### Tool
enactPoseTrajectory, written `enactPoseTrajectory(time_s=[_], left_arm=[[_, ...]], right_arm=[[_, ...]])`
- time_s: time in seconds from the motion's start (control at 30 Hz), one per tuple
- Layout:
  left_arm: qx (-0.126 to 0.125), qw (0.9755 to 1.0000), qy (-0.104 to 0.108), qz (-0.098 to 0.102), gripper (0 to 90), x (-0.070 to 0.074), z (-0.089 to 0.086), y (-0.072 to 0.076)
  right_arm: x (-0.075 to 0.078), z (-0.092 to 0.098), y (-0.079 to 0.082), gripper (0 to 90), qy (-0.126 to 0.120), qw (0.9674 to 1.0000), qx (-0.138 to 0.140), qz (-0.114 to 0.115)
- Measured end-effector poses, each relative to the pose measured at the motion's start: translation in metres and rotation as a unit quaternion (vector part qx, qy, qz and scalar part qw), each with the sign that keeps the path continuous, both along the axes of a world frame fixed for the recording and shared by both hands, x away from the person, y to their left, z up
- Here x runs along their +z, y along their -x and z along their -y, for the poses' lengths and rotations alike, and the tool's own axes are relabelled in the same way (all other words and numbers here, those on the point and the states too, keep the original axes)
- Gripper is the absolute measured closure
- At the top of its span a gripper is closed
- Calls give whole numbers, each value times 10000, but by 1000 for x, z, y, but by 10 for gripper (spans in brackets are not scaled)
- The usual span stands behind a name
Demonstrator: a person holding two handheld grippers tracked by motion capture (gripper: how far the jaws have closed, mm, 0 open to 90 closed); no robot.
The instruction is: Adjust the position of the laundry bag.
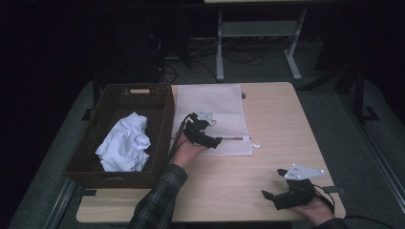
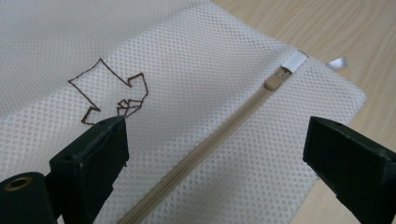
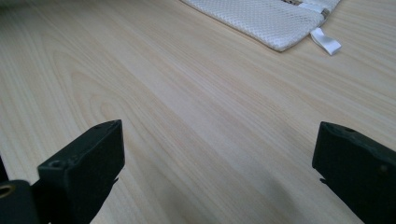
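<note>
In the high view we saw the left hand-held gripper (image 1: 206, 135) cover part of the mesh bag (image 1: 224, 102), and its jaw gap was too small for us to read there. The basket (image 1: 165, 102) wall hid the lower folds of the white cloth (image 1: 125, 143). In the left gripper view the picture's left and top edges cut the bag off. In the right gripper view we saw just a near corner of it and a white tab (image 3: 325, 41). Behind the bench (image 1: 282, 143), darkness swallowed the far room.
</note>
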State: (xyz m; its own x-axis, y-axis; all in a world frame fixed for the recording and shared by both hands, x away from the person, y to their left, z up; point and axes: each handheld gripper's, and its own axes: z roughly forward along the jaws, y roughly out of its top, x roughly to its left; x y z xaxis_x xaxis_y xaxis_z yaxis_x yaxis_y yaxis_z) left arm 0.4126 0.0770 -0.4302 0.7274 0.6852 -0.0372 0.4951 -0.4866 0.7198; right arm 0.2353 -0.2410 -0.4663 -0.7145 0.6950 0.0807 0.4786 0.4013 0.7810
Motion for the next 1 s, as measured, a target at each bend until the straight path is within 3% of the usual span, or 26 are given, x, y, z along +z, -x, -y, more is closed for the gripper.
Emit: enactPoseTrajectory(time_s=[0.1,0.17,0.67,1.0], left_arm=[[34,10000,-1,22,65,0,0,-6],[74,10000,10,24,114,0,0,-9],[319,9995,20,-54,143,-8,-2,-28],[478,9988,25,-98,188,-11,-1,-50]], right_arm=[[0,0,0,18,9,10000,-5,2],[0,0,0,18,13,10000,-13,8],[0,0,0,18,42,10000,26,30],[0,0,0,19,26,10000,19,26]])
